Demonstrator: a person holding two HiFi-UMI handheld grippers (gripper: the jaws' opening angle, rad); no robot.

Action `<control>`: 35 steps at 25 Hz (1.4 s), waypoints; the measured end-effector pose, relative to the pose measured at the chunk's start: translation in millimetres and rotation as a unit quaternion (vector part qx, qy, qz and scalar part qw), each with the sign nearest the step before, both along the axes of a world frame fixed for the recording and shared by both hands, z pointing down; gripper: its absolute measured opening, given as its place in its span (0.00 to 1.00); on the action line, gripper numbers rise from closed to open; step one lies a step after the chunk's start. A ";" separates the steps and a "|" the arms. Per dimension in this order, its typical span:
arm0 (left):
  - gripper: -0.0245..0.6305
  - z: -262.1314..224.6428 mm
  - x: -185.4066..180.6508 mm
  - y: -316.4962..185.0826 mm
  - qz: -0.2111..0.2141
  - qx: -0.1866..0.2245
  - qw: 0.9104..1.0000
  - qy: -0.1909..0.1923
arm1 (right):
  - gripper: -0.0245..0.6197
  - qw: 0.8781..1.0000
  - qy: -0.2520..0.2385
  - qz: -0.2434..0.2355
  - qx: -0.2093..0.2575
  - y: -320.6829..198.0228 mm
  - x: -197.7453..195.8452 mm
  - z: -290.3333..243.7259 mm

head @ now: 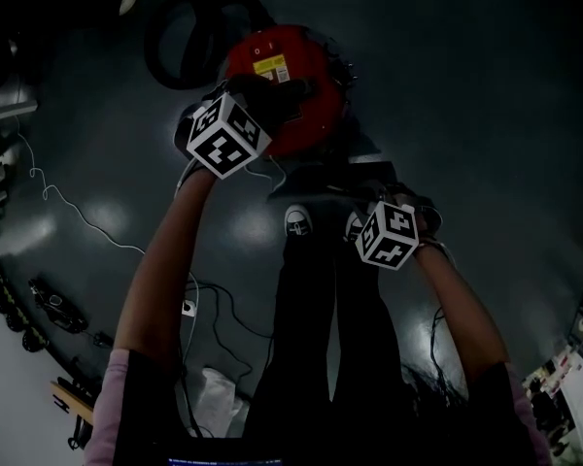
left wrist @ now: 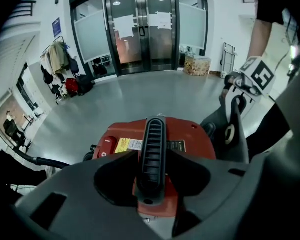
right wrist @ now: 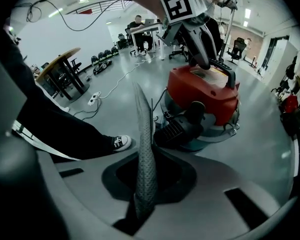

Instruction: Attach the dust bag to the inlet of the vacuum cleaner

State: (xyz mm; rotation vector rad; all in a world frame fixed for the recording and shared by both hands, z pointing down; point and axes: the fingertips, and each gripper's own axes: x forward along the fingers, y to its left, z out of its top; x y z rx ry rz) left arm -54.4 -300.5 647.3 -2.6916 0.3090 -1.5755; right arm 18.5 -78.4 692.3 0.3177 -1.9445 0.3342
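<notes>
The red vacuum cleaner [head: 290, 71] [right wrist: 205, 91] stands on the grey floor. Its black ribbed handle [left wrist: 152, 154] lies between the jaws of my left gripper [left wrist: 152, 171] [head: 267, 100], which are shut against its two sides from above. My right gripper [right wrist: 145, 189] [head: 374, 202] is shut on the grey fabric dust bag [right wrist: 145, 134], seen edge-on as a thin textured sheet. It hangs low beside the vacuum's near side. In the left gripper view the bag [left wrist: 235, 129] shows a pale ring. A black ribbed part [right wrist: 182, 126] sticks out at the vacuum's front.
A black hose [head: 185, 37] coils behind the vacuum. The person's legs and a shoe [head: 297, 221] stand just in front of it. Cables [head: 87, 226] and a power strip [right wrist: 94, 98] lie on the floor to the left. Glass doors [left wrist: 142, 29] close the far end.
</notes>
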 end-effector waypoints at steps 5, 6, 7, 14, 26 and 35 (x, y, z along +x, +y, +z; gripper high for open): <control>0.29 2.3 0.7 0.8 0.010 -0.007 1.000 0.006 | 0.10 0.998 0.014 -0.050 0.030 -9.5 -7.2 4.0; 0.29 3.1 0.5 0.8 0.011 -0.009 1.000 0.006 | 0.10 0.998 0.018 -0.056 0.033 -10.6 -9.9 6.6; 0.29 4.3 0.5 0.9 0.013 -0.009 1.000 0.005 | 0.10 0.998 0.019 -0.055 0.032 -11.8 -12.3 9.9; 0.26 9.4 0.2 1.0 0.029 -0.007 1.000 0.004 | 0.10 0.998 -0.010 0.058 -0.016 -18.5 1.6 19.4; 0.26 15.0 0.3 1.2 0.029 -0.015 0.999 0.010 | 0.10 0.993 -0.039 0.100 -0.054 -29.1 18.3 38.9; 0.26 16.4 -0.3 0.2 0.026 -0.006 1.000 0.016 | 0.10 0.998 -0.013 0.051 -0.037 -32.7 18.1 52.1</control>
